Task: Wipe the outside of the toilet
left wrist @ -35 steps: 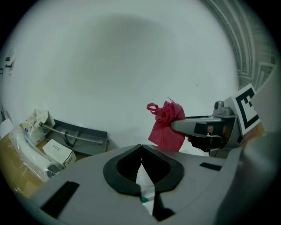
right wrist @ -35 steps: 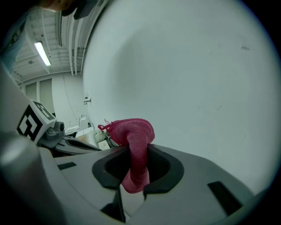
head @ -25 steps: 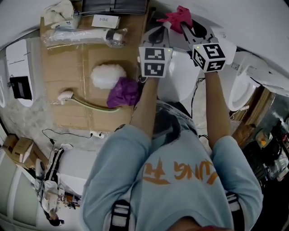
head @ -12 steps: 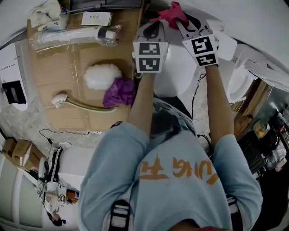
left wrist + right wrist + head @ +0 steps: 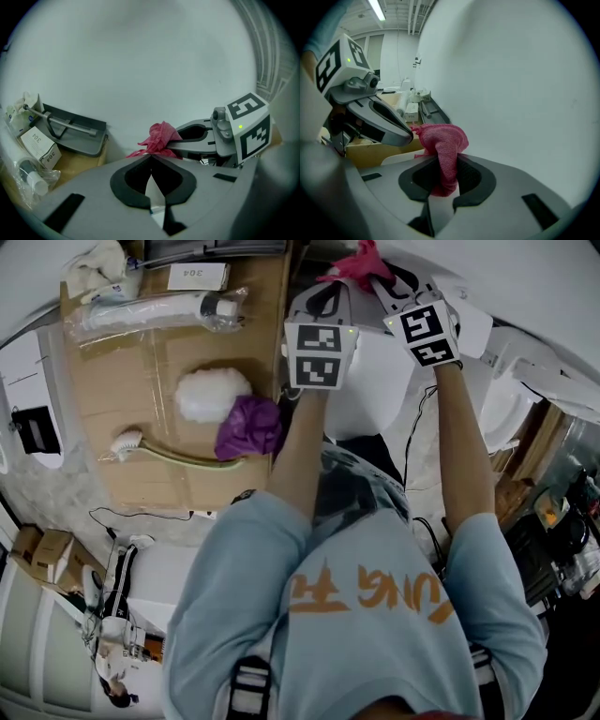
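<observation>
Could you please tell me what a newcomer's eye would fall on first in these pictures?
The bright pink cloth, pinched in the right tongs in front of the plain white toilet surface, stands out at once. Next come the purple rag and the white fluffy pad, lying on the cardboard to the person's left.

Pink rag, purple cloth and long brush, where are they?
pink rag (image 5: pixel 440 138), right gripper view, on its bunched top.
purple cloth (image 5: pixel 251 427), head view, on the middle of the crumpled heap.
long brush (image 5: pixel 183 458), head view, on its handle.
</observation>
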A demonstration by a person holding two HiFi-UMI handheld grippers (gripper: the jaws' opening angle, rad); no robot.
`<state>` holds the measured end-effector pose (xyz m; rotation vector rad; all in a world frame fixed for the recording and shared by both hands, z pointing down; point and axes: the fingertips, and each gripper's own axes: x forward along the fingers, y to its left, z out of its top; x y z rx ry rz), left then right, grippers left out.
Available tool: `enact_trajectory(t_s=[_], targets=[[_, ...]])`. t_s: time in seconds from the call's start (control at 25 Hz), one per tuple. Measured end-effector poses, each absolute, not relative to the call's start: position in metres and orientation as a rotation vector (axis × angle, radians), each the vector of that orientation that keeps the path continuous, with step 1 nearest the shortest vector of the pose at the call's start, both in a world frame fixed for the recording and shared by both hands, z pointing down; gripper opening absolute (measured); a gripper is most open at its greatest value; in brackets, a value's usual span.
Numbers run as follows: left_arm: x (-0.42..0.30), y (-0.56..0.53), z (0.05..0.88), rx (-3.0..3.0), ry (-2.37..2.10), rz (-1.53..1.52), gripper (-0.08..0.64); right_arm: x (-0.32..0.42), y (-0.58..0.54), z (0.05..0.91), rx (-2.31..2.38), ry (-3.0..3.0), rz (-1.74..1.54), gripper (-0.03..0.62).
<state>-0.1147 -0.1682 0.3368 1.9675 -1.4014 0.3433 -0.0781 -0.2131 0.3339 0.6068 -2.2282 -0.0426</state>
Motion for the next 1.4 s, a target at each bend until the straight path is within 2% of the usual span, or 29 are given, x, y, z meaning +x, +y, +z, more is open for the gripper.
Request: enact_trajectory(t_s=[1.4], targets=[[-0.03,-0.165,0.329,2.03,-1.327,0.506,0.026,0.038,-0.239,0.333,0.837,-2.254,0.163,0.097]])
